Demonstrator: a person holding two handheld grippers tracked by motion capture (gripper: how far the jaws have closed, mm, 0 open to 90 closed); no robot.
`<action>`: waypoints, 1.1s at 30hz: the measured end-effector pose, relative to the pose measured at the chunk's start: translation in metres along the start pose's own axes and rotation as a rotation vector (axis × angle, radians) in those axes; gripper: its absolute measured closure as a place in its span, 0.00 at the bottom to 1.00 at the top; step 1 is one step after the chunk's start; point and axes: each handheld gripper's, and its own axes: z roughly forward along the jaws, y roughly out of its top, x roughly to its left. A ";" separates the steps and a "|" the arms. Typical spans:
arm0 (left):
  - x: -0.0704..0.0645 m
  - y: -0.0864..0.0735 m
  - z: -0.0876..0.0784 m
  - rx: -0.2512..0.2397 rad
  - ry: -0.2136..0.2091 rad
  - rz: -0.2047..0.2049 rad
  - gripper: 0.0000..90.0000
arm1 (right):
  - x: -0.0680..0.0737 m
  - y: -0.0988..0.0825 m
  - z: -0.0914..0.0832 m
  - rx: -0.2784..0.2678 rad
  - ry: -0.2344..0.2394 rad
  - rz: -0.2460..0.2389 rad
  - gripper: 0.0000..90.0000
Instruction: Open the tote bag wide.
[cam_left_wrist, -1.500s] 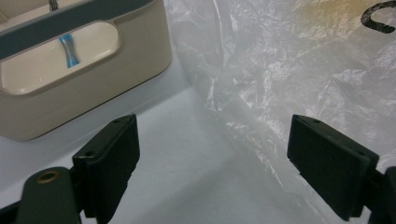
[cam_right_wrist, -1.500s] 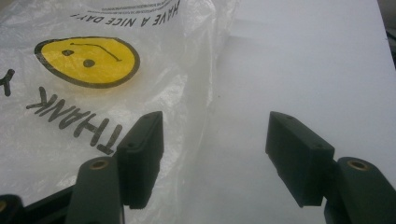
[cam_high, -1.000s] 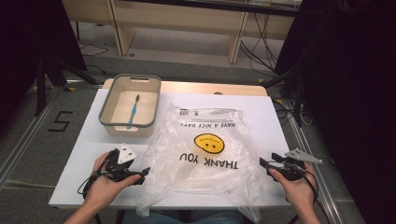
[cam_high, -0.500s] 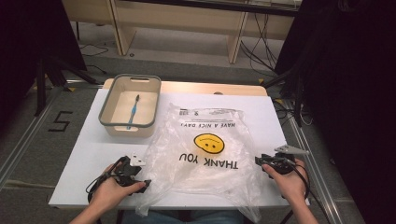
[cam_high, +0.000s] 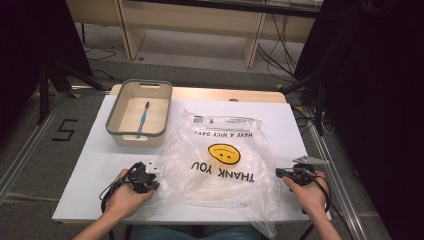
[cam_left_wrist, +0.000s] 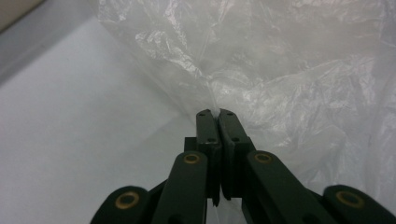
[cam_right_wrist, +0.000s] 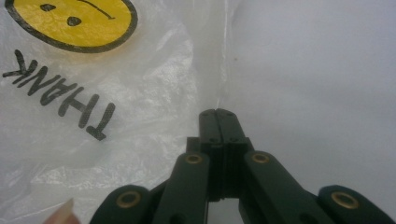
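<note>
Both grippers just clamped onto the clear plastic bag (cam_high: 225, 160), spread flat at the table's (cam_high: 305, 130) near edge: left gripper (cam_left_wrist: 215, 112) pinching film at the bag's left side, right gripper (cam_right_wrist: 218, 111) pinching a thin fold at its right. Best lifted evenly, keeping both pinches firm. Beyond, near the far left corner, a grey bin (cam_high: 114, 127) holding a blue toothbrush (cam_high: 142, 119), well clear.

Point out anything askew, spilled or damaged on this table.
Nothing is spilled or torn. The plastic bag lies crumpled with its print upside down from the person's side, one corner hanging over the near table edge. The toothbrush rests inside the bin.
</note>
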 end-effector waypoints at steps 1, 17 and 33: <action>0.001 0.002 0.000 -0.007 0.006 0.000 0.98 | 0.000 0.000 -0.001 -0.004 -0.002 0.002 1.00; 0.024 0.039 0.012 -0.087 0.117 0.010 0.99 | 0.014 -0.012 -0.030 -0.006 0.014 0.017 1.00; 0.027 0.057 0.017 -0.186 0.209 0.054 0.89 | 0.036 -0.021 -0.046 0.026 0.025 -0.074 0.83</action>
